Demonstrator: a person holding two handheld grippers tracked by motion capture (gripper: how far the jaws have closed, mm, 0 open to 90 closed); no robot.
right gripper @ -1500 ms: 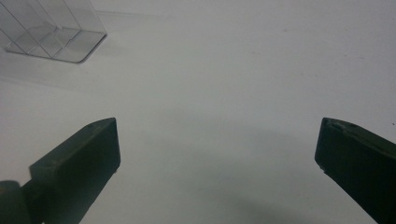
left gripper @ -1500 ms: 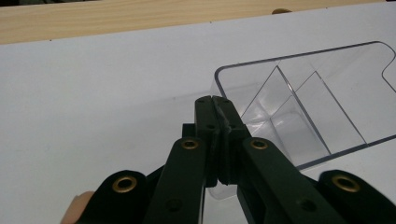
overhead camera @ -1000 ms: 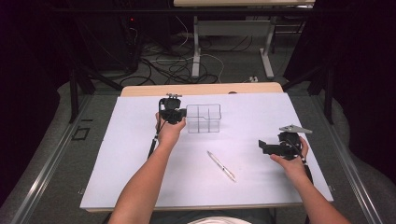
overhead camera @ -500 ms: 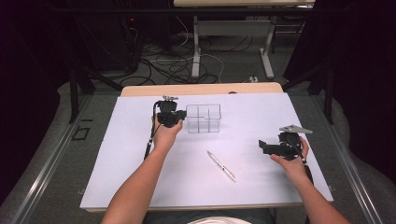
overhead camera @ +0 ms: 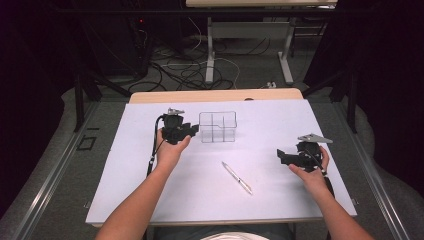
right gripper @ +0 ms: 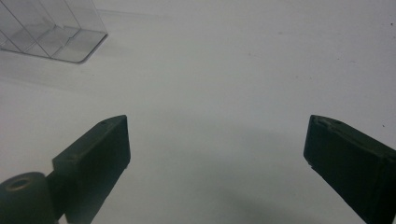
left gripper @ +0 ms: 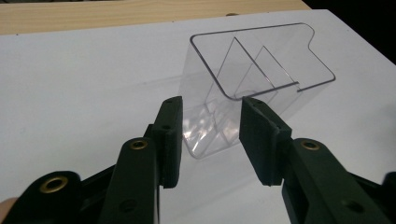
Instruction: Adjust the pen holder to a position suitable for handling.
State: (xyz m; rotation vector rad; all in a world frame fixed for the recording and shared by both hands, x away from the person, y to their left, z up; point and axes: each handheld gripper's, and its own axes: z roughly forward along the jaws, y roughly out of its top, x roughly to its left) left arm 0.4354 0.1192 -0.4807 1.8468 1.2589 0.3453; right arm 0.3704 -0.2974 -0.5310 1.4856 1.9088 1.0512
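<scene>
A: Report the change at the left tool.

B: Over the last second it has backed away to the left from the clear organizer. In the left gripper view its jaws stand partly open, with the near corner of the organizer just beyond them and nothing gripped.

A: Meaning for the work?

B: Judgement: the organizer has been let go and stands upright toward the far middle of the tabletop. The pen lies well apart, nearer the person; loading it is probably the step ahead.

A: Right tool?

B: Unchanged in place, wide open and empty, above the bare sheet near the right edge.

A: Legible markings?

B: None on the organizer, pen or tools.
</scene>
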